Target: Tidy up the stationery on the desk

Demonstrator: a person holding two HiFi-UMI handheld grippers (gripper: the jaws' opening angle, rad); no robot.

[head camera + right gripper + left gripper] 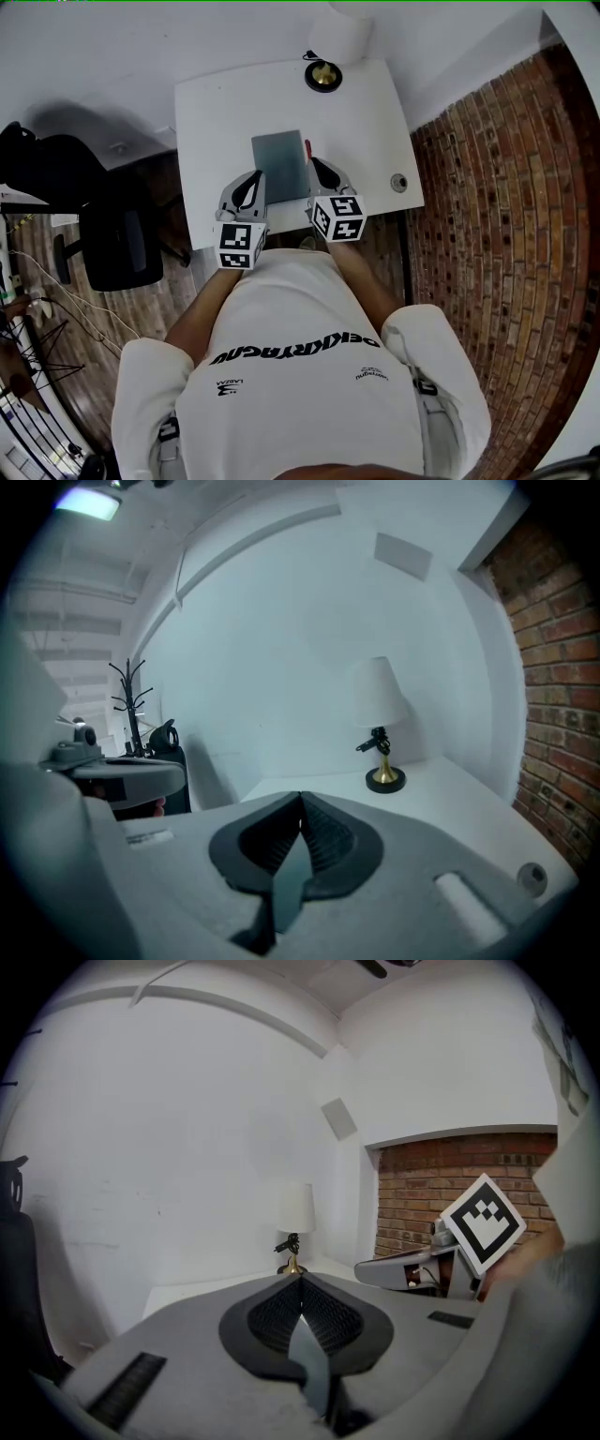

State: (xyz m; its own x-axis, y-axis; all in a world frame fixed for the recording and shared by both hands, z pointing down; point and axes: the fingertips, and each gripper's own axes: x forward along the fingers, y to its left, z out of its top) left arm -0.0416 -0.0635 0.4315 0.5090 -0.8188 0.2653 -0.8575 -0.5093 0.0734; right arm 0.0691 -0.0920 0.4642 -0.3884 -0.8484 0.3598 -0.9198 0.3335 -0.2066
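- The fingers [267, 1321] of the left gripper [256, 183] are closed tight on the near left edge of a thin grey rectangular book [279, 164].
- The right gripper [317, 171] is clamped likewise on the book's near right edge.
- The book is over the middle of the white table [216, 122].
- A slim red pen [307, 148] lies just beside its right edge.
- A brass-based lamp [323, 75] stands at the far edge.

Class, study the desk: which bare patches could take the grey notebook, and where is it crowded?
Bare on the desk: the left strip, between its left edge and the grey notebook; the back-left corner beside the lamp; the right stretch between the red pen and the small round object. Crowded: the front middle, where left gripper and right gripper clamp the notebook.
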